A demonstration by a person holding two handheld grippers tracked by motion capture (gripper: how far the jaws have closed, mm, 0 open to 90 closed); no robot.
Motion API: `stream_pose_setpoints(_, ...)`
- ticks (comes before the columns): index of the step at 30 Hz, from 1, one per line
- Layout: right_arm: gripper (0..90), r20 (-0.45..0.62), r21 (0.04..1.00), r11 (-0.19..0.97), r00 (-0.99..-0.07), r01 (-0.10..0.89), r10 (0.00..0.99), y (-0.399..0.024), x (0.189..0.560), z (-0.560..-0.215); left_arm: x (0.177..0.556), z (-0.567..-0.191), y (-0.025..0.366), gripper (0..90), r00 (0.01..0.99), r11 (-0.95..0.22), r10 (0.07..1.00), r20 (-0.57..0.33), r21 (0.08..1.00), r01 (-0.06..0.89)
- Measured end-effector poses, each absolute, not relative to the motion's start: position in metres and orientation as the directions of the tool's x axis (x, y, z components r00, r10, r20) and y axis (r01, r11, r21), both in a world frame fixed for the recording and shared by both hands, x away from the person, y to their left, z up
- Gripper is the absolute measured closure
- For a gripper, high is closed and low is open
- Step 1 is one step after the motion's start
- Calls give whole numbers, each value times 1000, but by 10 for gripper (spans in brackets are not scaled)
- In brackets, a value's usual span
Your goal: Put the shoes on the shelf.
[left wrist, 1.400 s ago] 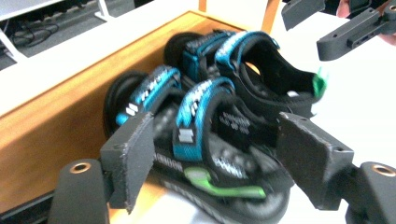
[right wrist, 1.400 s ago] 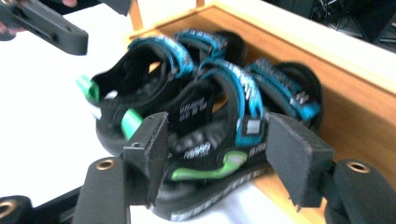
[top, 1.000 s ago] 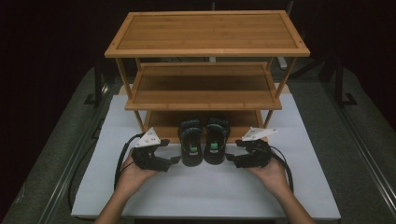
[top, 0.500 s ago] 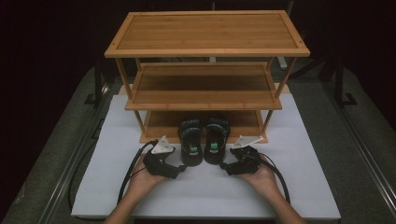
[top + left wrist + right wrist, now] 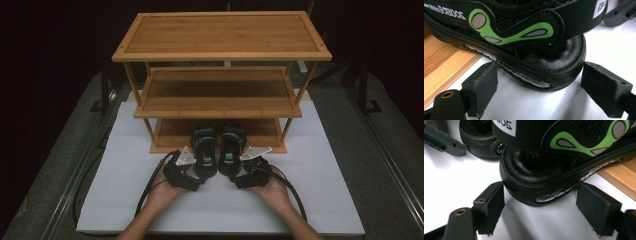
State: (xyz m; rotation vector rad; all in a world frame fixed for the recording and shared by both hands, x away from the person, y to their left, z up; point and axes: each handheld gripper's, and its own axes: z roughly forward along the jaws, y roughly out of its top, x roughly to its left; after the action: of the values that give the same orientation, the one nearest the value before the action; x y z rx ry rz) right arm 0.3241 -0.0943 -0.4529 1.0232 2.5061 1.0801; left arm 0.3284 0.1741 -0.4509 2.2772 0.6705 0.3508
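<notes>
Two black sandals with green trim at lower centre of the high view, toes on the lowest shelf of the wooden rack (image 5: 220, 37), heels out on the white mat (image 5: 325, 165): left sandal (image 5: 204, 152), right sandal (image 5: 233, 150). Left gripper (image 5: 199, 181) and right gripper (image 5: 239, 180) released, jaws just opening, flanking the heels without pressing.
</notes>
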Motion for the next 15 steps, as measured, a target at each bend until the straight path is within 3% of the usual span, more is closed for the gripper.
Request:
stream_pose_setpoints(6,241,69,711,479,-729,515,680,-97,325,-451,330,-447,174,152,831,-621,550,76,703,347)
stream_pose_setpoints(10,250,80,725,459,-724,514,685,-98,326,-448,333,-439,181,227,830,-575,555,64,751,326)
stream_pose_setpoints(15,323,91,773,403,-715,490,693,-102,327,-440,340,-430,184,264,831,-550,554,46,770,324)
